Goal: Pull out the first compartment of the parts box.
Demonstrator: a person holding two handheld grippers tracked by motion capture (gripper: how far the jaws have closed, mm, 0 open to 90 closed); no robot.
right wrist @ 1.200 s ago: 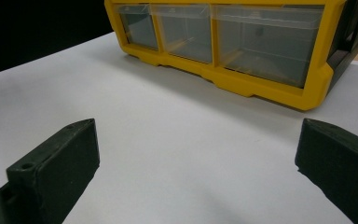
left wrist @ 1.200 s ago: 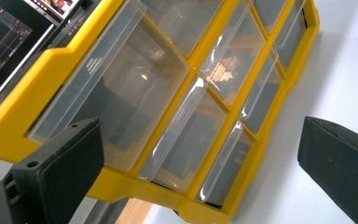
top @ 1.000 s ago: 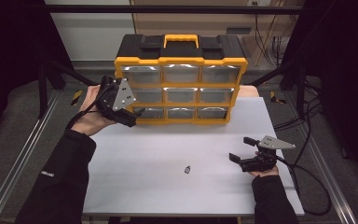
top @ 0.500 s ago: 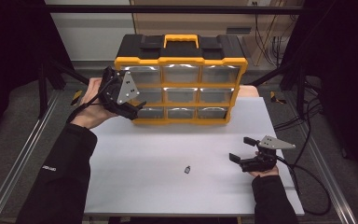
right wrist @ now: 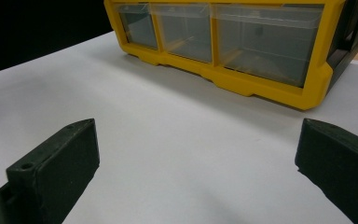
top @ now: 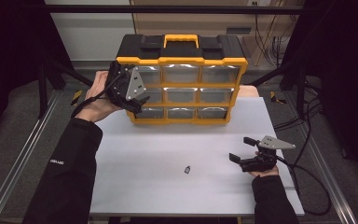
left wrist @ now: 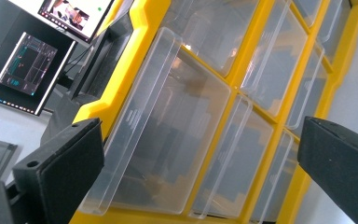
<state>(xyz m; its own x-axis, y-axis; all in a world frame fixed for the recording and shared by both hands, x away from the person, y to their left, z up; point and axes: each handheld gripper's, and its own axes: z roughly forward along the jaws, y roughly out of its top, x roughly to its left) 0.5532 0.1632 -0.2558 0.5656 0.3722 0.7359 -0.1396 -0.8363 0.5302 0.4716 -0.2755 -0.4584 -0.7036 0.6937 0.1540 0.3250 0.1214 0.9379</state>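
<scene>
Left gripper [top: 137, 100]: you are holding it up against the left front of the drawer cabinet [top: 182, 79], with your left hand [top: 98, 95] wrapped behind it and the grey plate facing the high camera.
Left jaws: they are standing wide apart with nothing between them; in the left gripper view the two black pads are framing the clear drawers at an angle.
Nearest drawer [left wrist: 163, 126]: it is sitting between the spread jaws in the left gripper view, a clear drawer in the cabinet's left column; you are not touching it as far as the pictures show.
Drawer cabinet: it is standing upright at the far middle of the white table [top: 135, 158], yellow frame, black top, yellow handle, three rows of three clear drawers, all looking pushed in.
Right gripper [top: 242, 149]: you are resting it low over the table's near right part, well apart from the cabinet, your right hand [top: 263, 167] under it.
Right jaws: they are gaping open and empty, pointing across bare table toward the cabinet's bottom row [right wrist: 223, 37].
Small dark part [top: 187, 169]: it is lying alone on the table, left of the right gripper; it is too small to identify.
Cables: one is trailing off each gripper, the right one looping past the table's right edge.
</scene>
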